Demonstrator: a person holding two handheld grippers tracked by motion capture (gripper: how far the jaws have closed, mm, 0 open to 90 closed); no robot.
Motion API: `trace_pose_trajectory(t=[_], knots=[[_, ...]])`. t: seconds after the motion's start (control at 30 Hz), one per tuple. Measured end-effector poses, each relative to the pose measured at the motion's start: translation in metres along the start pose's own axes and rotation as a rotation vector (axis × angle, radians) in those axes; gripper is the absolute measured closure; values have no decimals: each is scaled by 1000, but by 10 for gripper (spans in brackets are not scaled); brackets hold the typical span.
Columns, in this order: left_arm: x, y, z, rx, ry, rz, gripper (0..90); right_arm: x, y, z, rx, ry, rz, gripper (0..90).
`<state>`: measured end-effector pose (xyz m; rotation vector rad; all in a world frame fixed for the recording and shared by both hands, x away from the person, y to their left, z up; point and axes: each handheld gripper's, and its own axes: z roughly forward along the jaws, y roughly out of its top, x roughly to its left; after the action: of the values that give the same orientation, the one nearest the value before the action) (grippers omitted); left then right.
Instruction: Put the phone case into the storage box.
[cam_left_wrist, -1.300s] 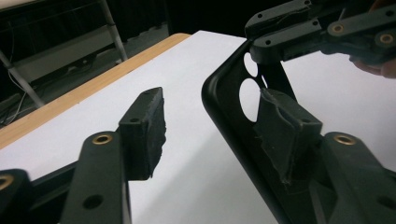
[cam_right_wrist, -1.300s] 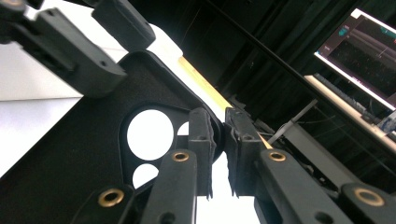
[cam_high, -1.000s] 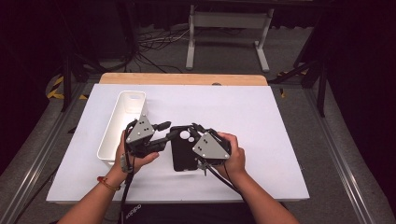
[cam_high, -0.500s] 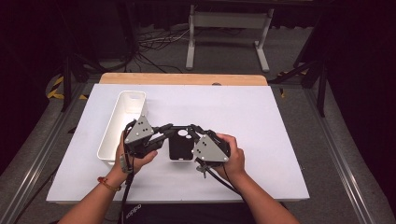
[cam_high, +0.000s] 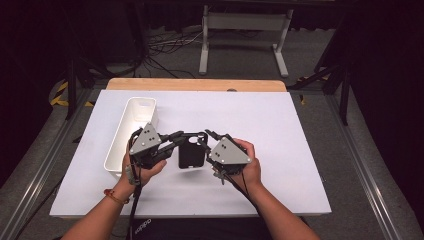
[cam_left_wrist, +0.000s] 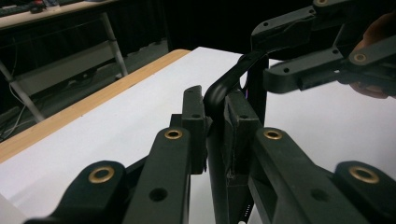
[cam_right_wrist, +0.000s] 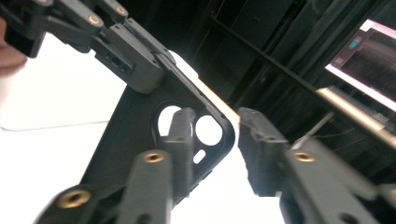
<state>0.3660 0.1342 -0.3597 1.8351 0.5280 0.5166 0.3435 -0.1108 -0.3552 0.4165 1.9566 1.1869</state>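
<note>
Fingers (cam_left_wrist: 236, 123) of the left gripper (cam_high: 176, 138) clamp the unmarked black phone case (cam_high: 190, 153).

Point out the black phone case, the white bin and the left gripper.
black phone case (cam_high: 190, 155), high view, on its flat back.
white bin (cam_high: 117, 145), high view, on its left wall.
left gripper (cam_left_wrist: 215, 109), left gripper view, midway between its fingertips, at the case's edge.

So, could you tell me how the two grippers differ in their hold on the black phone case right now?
The left gripper is shut on the phone case's edge; the right gripper stands open, one jaw across the camera cutout, the other clear of the corner. In the high view, left reaches from the white bin side, right from the opposite side. Both meet at the case's top.
</note>
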Motion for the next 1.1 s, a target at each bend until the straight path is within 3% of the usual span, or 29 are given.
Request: trace_pose_trajectory(t=[0.17,0.27,0.4,0.7,0.8,1.1], knots=[[4,0,-3,-22,4,-14,813,-6,-3,2,17,15,68,469],[7,0,-6,-22,3,-13,813,-13,-8,4,4,24,139,348],[8,1,-7,-31,0,-7,813,-16,-15,6,19,30,174,277],[10,4,-11,-39,-7,-1,813,-20,-33,-10,30,45,165,223],[11,6,-12,-32,-8,19,813,-21,-39,-18,55,24,156,207],[20,10,-20,-44,-18,29,813,-23,-65,-39,94,4,164,190]])
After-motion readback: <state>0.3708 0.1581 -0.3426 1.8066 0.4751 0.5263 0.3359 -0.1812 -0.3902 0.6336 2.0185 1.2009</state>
